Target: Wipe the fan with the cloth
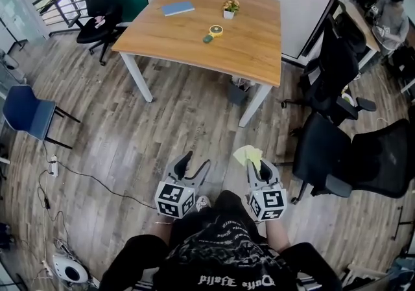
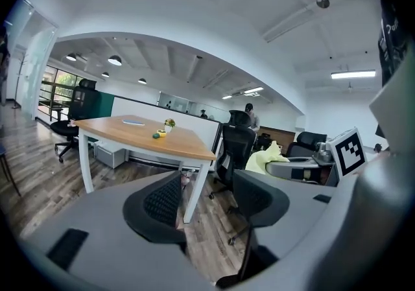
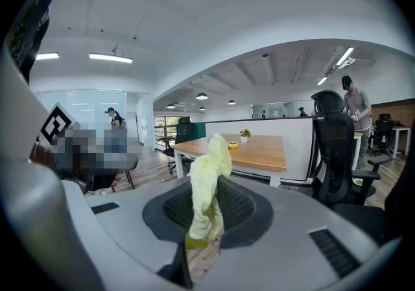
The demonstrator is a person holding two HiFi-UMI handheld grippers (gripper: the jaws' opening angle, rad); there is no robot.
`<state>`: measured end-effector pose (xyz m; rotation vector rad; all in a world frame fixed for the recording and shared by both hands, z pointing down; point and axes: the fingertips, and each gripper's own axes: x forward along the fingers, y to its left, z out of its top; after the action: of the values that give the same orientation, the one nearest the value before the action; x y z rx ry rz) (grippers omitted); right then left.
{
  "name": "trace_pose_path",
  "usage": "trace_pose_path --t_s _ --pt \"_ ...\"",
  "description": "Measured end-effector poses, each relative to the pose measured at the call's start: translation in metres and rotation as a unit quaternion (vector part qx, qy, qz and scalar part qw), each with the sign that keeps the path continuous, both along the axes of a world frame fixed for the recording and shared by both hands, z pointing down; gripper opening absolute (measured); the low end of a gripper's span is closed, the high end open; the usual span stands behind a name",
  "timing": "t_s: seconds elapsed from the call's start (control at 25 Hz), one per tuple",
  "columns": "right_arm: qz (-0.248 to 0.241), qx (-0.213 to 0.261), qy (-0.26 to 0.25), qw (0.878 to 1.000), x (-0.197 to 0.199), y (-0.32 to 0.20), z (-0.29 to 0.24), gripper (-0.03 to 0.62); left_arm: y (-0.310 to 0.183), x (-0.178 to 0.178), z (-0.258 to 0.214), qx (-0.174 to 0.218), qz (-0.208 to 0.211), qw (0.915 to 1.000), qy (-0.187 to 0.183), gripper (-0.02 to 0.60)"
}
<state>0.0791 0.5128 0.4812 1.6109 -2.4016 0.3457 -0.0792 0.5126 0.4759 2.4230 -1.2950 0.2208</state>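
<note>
A small yellow fan (image 1: 215, 30) sits near the middle of the wooden table (image 1: 259, 50), well ahead of me; it also shows in the left gripper view as the fan (image 2: 160, 133). My right gripper (image 1: 258, 168) is shut on a pale yellow cloth (image 1: 248, 153), which sticks up from between its jaws. In the right gripper view the cloth (image 3: 209, 166) is pinched in the gripper (image 3: 205, 215). My left gripper (image 1: 196, 161) is open and holds nothing; only floor shows between its jaws in the left gripper view (image 2: 211, 202). Both grippers are held low in front of me, far from the table.
On the table are a blue book (image 1: 177, 8) and a small potted plant (image 1: 230, 8). A bin (image 1: 238, 92) stands under the table's near edge. Black office chairs (image 1: 350, 160) crowd the right; a blue chair (image 1: 26, 111) and floor cables (image 1: 52, 170) lie to the left.
</note>
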Motion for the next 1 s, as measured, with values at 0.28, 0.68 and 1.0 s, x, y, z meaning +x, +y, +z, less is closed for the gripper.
trace_pose_path --t_s 0.28,0.68,1.0 --pt "-0.012 -0.011 0.018 1.0 0.001 -0.028 0.013 0.074 -0.027 0.0 0.007 0.002 -0.013 0.9999 -0.005 0.253" --pt "-0.076 -0.011 0.052 0.996 0.0 -0.127 0.022 0.074 -0.112 0.02 0.011 -0.01 -0.037 0.9991 -0.017 0.253" --pt "-0.108 -0.005 0.043 0.993 0.024 -0.222 0.02 0.074 -0.194 0.051 0.014 -0.016 -0.067 0.9974 -0.024 0.253"
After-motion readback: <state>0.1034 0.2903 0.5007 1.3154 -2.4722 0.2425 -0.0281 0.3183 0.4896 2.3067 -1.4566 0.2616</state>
